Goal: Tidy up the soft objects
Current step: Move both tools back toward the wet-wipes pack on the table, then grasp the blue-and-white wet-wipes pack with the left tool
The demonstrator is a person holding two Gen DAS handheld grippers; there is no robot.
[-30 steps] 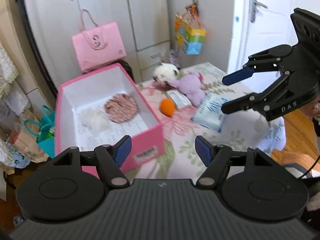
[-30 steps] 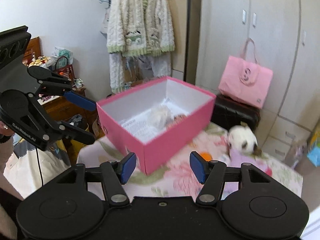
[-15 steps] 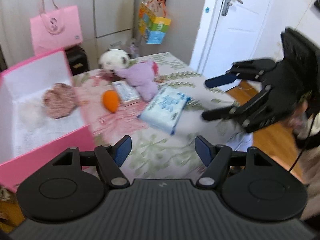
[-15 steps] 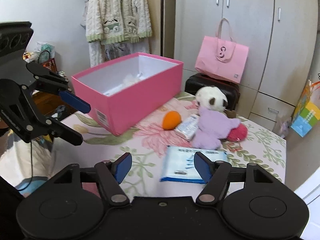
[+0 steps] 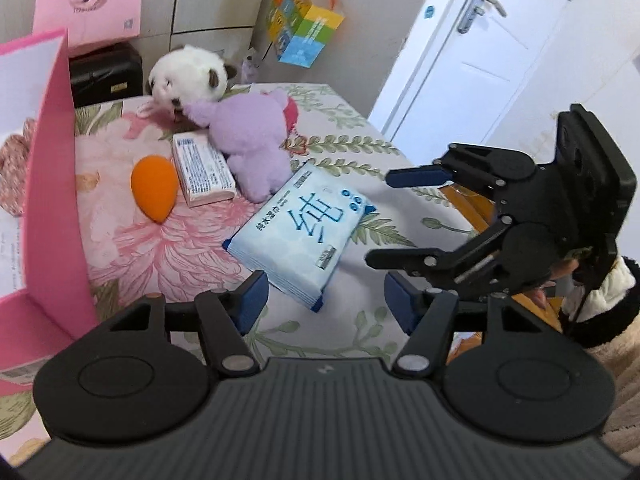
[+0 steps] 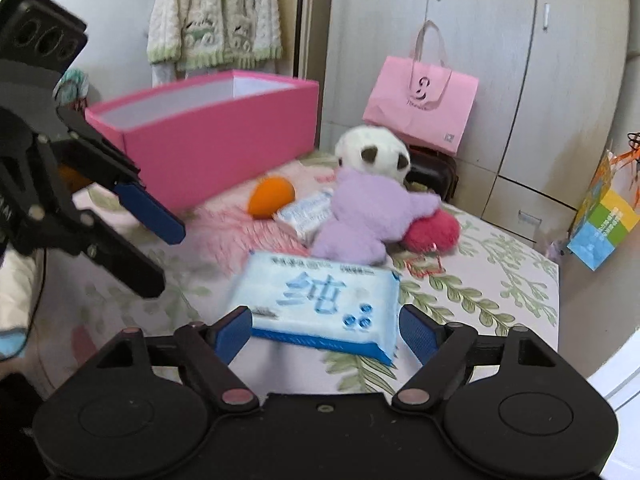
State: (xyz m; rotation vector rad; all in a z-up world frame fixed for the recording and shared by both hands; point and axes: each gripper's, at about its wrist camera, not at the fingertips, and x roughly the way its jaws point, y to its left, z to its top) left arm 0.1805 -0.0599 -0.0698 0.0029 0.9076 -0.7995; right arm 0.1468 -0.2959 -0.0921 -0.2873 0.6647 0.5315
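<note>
Both cameras have swung away from the pink box point(image 6: 208, 140) and dropped toward the blue pack of wet wipes point(image 6: 320, 300), which now fills the space ahead of the right gripper point(image 6: 326, 330). That gripper is spread wide, its blue pads flanking the near edge of the pack without touching it. The left gripper point(image 5: 326, 300) is also spread and empty, hovering just beside the pack's near corner.

The pack lies flat on the flowered tabletop point(image 5: 360, 152), apart from the purple plush point(image 5: 250, 140). It looks light but floppy, with a slick film wrapper that should dent under pressure and could slide out of a shallow pinch. My judgement is that a hold across the short width, well in from the edge, would grip best; a corner grab would likely let it sag and slip.

Behind it sit an orange egg-shaped sponge point(image 5: 154, 188), a small tissue packet point(image 5: 202, 170), a white panda plush point(image 5: 186, 78) and a red pompom point(image 6: 432, 230). The cloth cover may drag. A white door point(image 5: 480, 52), grey wardrobes point(image 6: 480, 40) and a pink paper bag point(image 6: 420, 112) ring the room.
</note>
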